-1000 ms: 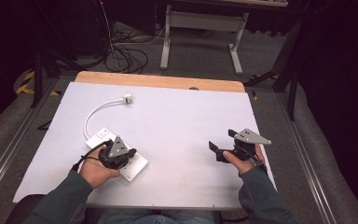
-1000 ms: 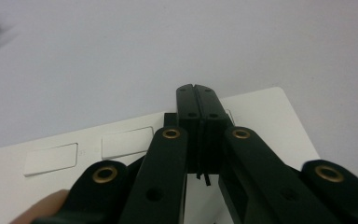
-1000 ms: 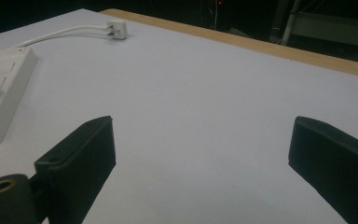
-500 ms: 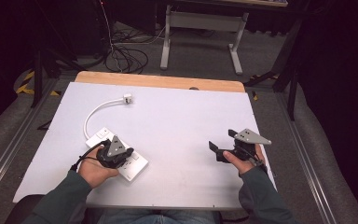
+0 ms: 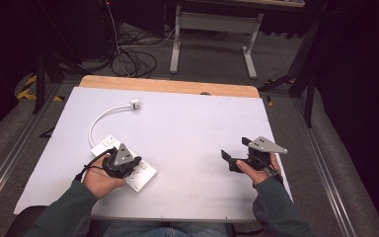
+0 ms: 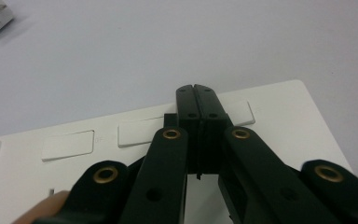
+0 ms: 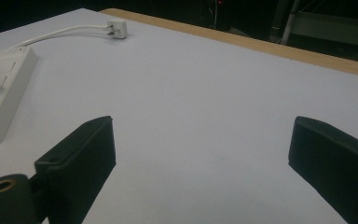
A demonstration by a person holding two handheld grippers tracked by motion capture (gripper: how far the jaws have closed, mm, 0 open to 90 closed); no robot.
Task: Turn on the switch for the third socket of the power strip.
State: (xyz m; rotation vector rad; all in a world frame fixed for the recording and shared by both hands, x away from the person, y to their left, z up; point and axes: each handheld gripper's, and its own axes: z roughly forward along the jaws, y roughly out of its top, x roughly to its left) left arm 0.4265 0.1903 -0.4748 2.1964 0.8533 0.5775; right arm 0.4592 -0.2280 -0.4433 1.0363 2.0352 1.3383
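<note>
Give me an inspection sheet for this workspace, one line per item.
Surface: white table top, wooden strip at far edge.
Job's things: white power strip at near left, flat on the table.
Clutter: nothing seen.
Grippers: left tool shut, tips over the strip's switches; right tool open, nothing between its jaws.
Cables: strip's white lead curves to its plug, unplugged on the table.
Surroundings: dark floor, black cable tangle, grey frame legs beyond.
</note>
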